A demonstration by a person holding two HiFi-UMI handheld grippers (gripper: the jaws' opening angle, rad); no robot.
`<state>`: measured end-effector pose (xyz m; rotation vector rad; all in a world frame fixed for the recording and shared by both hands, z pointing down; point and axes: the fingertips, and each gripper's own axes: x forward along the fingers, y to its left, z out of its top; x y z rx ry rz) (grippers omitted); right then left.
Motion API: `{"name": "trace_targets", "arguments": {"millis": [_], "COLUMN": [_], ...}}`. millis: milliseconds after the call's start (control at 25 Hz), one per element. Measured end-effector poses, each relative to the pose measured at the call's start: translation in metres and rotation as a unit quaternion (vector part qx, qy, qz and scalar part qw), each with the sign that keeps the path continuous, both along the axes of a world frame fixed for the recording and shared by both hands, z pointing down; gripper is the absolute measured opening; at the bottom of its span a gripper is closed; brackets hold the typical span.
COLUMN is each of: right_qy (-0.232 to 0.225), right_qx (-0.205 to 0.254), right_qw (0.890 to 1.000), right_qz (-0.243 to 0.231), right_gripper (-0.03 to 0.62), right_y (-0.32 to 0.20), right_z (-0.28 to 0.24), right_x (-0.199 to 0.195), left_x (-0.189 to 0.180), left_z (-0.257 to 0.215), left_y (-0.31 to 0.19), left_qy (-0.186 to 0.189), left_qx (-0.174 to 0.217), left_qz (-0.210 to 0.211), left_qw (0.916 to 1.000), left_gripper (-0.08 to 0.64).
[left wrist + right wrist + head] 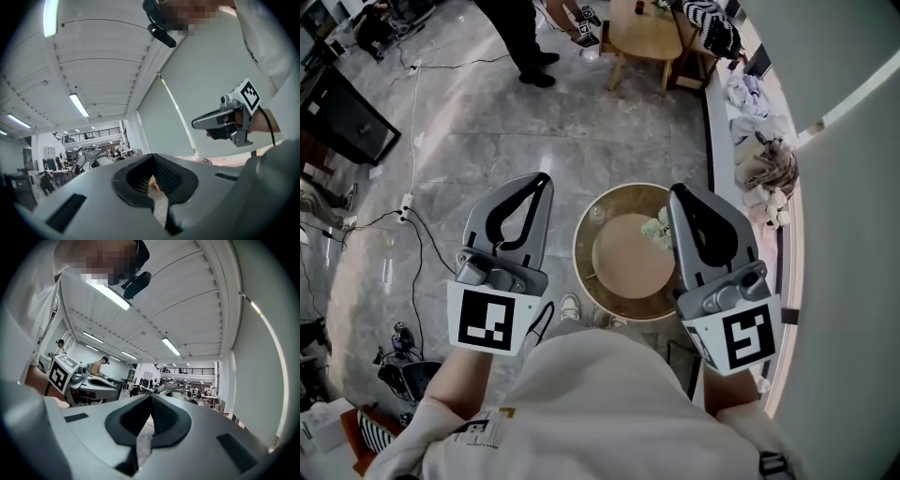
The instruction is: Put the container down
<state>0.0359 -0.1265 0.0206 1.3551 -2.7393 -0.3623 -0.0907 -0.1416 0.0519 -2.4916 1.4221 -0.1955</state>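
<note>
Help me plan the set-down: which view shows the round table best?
The head view: the round table lies below, seen from above, with only its right edge hidden behind the right gripper. Both gripper views look out across the room and ceiling; neither clearly shows the table.

Round table (623, 264) below; wall (853, 281) right; floor (487, 141) open left.
</note>
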Motion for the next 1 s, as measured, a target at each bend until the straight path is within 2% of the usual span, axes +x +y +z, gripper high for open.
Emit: {"name": "trace_targets", "arguments": {"millis": [200, 360, 760, 1000], "right_qy": [0.002, -0.001, -0.001, -0.001], "right_qx": [-0.024, -0.042, -0.039, -0.039], "right_qw": [1.000, 0.999, 0.999, 0.999], "right_qz": [0.004, 0.022, 0.003, 0.002], "right_gripper": [0.007, 0.007, 0.007, 0.007], "right_y": [0.004, 0.007, 0.022, 0.029], "right_z": [0.017, 0.030, 0.033, 0.035], "right_x": [0.002, 0.007, 0.007, 0.012], "left_x": [0.003, 0.006, 0.007, 0.009], "left_z": [0.012, 0.012, 0.030, 0.028], "left_y": [0.010, 0.017, 0.035, 0.039], "left_qy": [-0.009, 0.009, 0.008, 0.010], "left_qx": [-0.013, -0.024, -0.049, -0.044], "left_qz": [-0.001, 0.004, 0.000, -0.004], "left_qw": [0.9999, 0.9997, 0.9988, 0.9990], "left_gripper": [0.008, 0.008, 0.008, 0.008]}}
